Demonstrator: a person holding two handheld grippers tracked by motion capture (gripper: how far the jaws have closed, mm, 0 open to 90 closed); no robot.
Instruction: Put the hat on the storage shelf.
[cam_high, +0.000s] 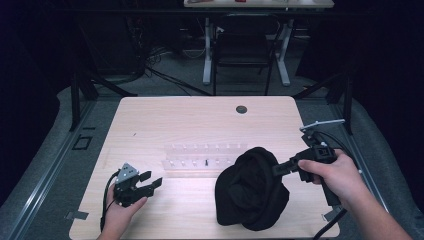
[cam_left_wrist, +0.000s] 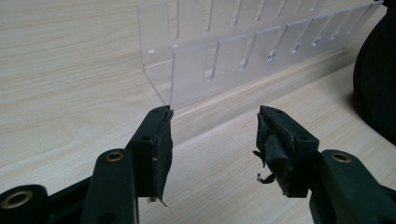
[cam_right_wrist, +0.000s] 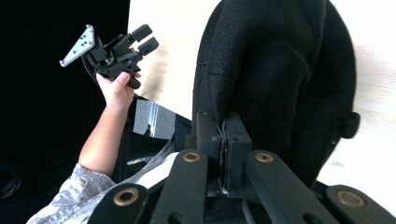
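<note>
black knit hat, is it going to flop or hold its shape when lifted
Likely floppy: the black knit hat sags in soft folds where the right tongs pinch its edge. Probably light, and the knit looks grippy, so slipping seems unlikely.

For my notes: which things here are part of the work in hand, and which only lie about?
In the work:
black knit hat
right gripper, fingers shut on the hat

Lying about:
clear plastic rack
left gripper, open
chair behind the table

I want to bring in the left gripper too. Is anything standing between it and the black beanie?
Nothing visible does: bare table lies between the open left gripper and the black beanie. The clear acrylic rack stands farther back.
</note>
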